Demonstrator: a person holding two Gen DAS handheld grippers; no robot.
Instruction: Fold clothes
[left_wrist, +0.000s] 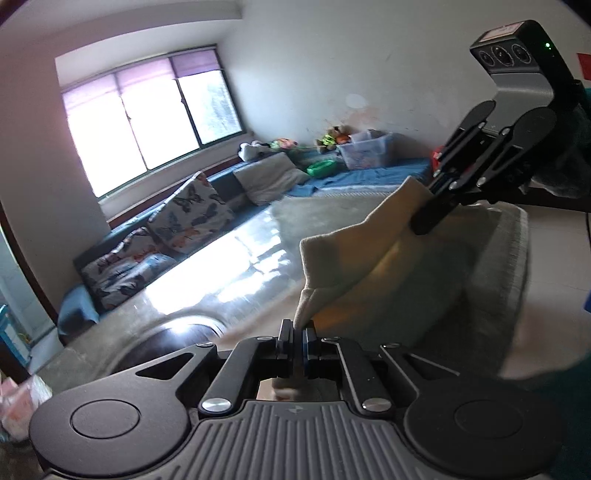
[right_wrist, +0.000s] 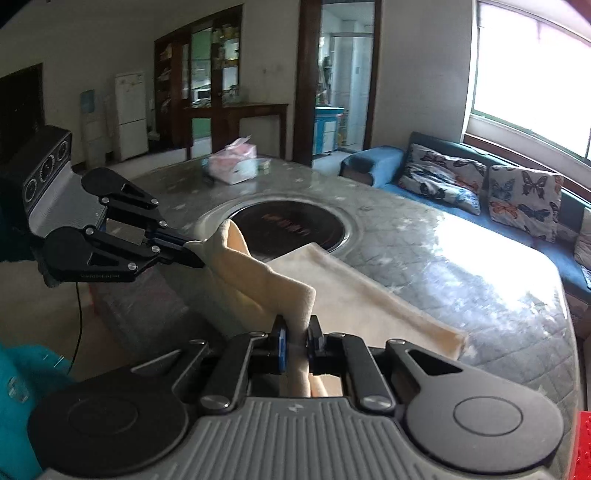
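A cream fleece cloth lies partly on the grey marble table, its near edge lifted off the top. My right gripper is shut on one corner of that edge, with the fabric bunched between its pads. My left gripper is shut on the other corner. In the right wrist view the left gripper shows at the left, pinching the cloth. In the left wrist view the right gripper shows at the upper right, clamped on the cloth, which sags between the two.
A dark round inset sits in the table's middle, just past the cloth. A pink-and-white tissue box stands at the far side. A blue sofa with butterfly cushions runs under the window. A teal sleeve shows at lower left.
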